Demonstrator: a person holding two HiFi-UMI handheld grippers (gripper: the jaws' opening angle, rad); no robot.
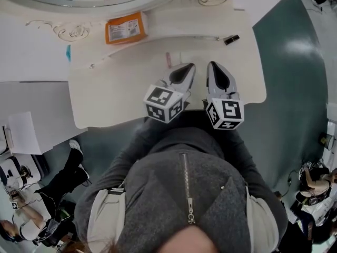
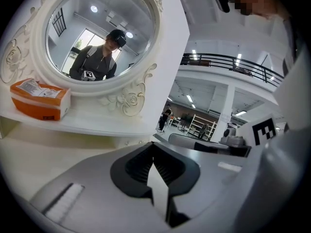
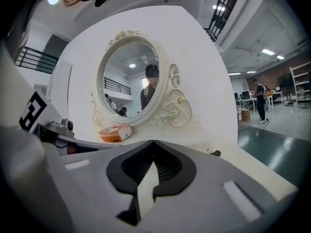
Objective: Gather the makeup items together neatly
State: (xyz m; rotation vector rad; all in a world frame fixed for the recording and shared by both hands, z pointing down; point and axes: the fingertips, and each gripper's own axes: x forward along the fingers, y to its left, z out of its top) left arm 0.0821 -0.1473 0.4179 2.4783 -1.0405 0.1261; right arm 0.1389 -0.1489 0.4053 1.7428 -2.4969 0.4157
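A slim pink makeup stick [image 1: 169, 59] lies on the bench [image 1: 105, 99] just below-right of the orange box [image 1: 125, 28], and a dark lipstick [image 1: 231, 39] lies farther right of that box. The left tongs [image 1: 189, 66] and right tongs [image 1: 212, 65], both pinched together and empty, hover below-right of the box.

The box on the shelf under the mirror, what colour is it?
The rectangular box is orange with a white label on top; clearest in the left gripper view.

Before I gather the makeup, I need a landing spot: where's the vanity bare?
Bare: tabletop left of the left gripper; shelf between orange box and black tube. Crowded: the middle, with pink stick and right gripper.
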